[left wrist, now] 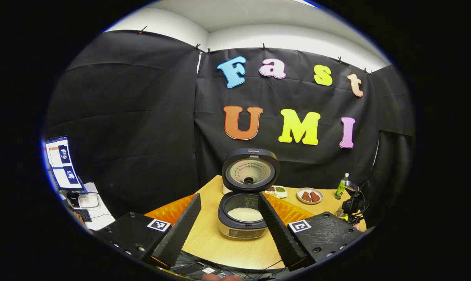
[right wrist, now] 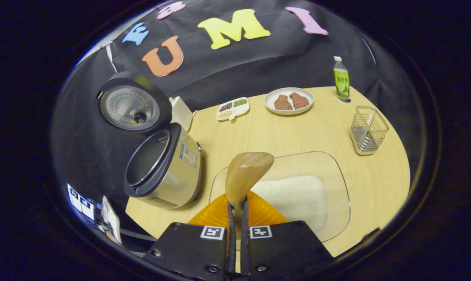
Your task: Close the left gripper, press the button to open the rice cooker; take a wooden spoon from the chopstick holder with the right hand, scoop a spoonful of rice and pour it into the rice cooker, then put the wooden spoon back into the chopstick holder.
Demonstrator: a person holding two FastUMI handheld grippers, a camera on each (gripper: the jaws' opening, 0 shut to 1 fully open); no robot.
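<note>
Wooden spoon (right wrist: 245, 175) sits clamped by its handle between the right gripper (right wrist: 238, 210) fingers, which stand narrow and pressed on either side of it; the bowl points forward and up, away from the gripper, so the spoon's long axis runs along the fingers' own line. It hangs above the near edge of the clear glass tray (right wrist: 342, 183) holding loose rice (right wrist: 294, 195), and the bowl looks bare as far as I can tell, so I judge either the scoop is about to come or the rice has been tipped out. Rice cooker (right wrist: 165, 168) stands just left of the tray on the bench (right wrist: 282, 128) with its lid (right wrist: 132, 103) swung upright, which leaves the pot clear for pouring; in the left gripper view white rice already lies in the inner pot (left wrist: 245, 214). Left gripper (left wrist: 229, 224) hangs back from the cooker with its fingers spread wide, holding nothing. The wire chopstick holder (right wrist: 368, 130) stands at the bench's right side, well apart from the spoon, ready for its return
</note>
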